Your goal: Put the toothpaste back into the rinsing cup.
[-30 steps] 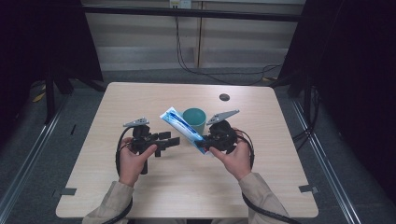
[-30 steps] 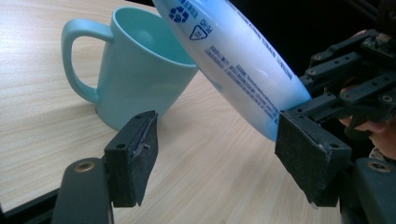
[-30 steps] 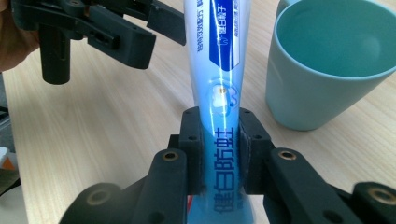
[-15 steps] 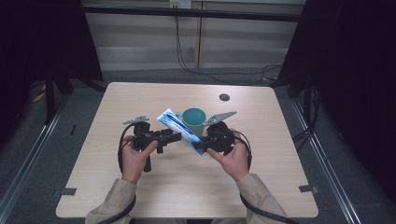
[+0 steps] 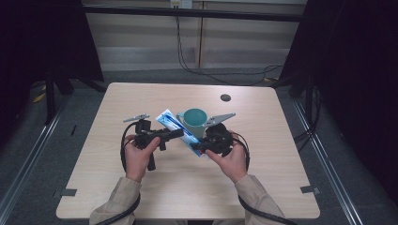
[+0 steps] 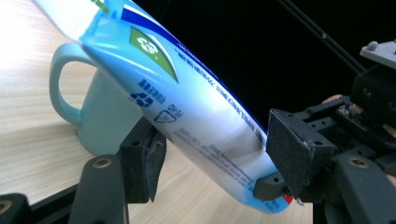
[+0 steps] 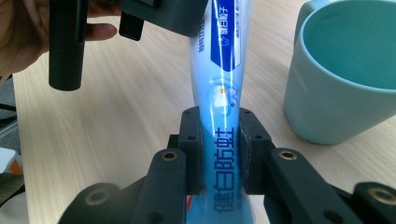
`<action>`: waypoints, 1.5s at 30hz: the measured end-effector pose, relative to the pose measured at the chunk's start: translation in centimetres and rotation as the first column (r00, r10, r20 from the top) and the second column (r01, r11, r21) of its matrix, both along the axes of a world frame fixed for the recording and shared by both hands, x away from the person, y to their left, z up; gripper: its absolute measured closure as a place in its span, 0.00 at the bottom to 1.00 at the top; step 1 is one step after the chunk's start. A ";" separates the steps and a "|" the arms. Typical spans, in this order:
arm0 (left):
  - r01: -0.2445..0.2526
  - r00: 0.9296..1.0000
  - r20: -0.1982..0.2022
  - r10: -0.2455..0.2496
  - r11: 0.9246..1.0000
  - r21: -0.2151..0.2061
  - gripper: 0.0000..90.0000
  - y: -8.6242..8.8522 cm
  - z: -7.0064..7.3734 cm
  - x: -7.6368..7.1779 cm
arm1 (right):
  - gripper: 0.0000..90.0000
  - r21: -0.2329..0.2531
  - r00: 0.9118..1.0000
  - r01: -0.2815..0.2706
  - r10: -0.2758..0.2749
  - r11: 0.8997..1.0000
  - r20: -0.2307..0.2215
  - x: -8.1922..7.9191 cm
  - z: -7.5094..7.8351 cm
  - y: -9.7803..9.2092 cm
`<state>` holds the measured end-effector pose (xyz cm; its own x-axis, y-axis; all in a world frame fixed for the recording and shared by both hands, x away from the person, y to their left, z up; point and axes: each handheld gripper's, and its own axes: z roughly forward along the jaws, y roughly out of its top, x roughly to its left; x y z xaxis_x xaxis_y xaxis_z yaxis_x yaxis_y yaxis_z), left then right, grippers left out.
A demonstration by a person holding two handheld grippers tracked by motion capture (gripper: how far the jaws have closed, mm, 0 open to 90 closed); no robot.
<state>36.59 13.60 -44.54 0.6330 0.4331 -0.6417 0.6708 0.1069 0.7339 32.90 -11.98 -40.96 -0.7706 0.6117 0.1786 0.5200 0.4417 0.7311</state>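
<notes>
Blue-and-white toothpaste tube (image 5: 176,125) clamped by the right gripper (image 5: 199,146) beside a teal mug (image 5: 195,121) in the high view. In the left gripper view, spread around the tube (image 6: 187,107), left gripper (image 6: 219,158) unclenched. In the right gripper view, squeezed between both pads, tube (image 7: 223,116) upright, mug (image 7: 345,70) just right.

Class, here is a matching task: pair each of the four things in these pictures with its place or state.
Things:
1. toothpaste tube
2. mug
3. left gripper
4. right gripper

States:
a. stands on the table, teal
b. jaws open around the tube
c. held off the table, tilted
d. jaws clamped on the tube

Pairs: 1-c, 2-a, 3-b, 4-d
</notes>
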 end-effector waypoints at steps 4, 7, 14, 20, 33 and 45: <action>-0.018 1.000 -0.008 0.018 1.000 -0.013 0.42 -0.3 0.0 0.0 | 0.83 0.015 1.000 0.013 -0.013 1.000 -0.001 0.0 0.0 0.0; -0.027 1.000 -0.012 0.027 1.000 -0.013 0.43 -0.6 0.0 0.0 | 0.83 0.012 1.000 0.018 -0.018 1.000 0.004 0.0 0.0 0.0; -0.050 0.998 -0.036 0.049 0.998 -0.044 0.45 -1.1 0.1 -0.2 | 0.82 0.026 1.000 0.022 -0.023 0.999 0.010 -0.2 -0.1 -0.3; -0.058 0.997 -0.049 0.055 0.997 -0.056 0.46 -1.1 -0.1 -0.3 | 0.82 0.016 1.000 0.017 -0.017 1.000 0.018 -0.3 -0.2 -0.2; -0.085 0.994 -0.073 0.079 0.993 -0.078 0.47 -1.3 -0.1 -0.5 | 0.82 0.012 0.999 0.014 -0.015 1.000 0.031 -0.4 -0.1 0.2; -0.105 0.991 -0.098 0.094 0.987 -0.118 0.56 -1.2 -0.3 -0.4 | 0.81 0.017 1.000 0.011 -0.011 1.000 0.019 -0.4 -0.5 0.5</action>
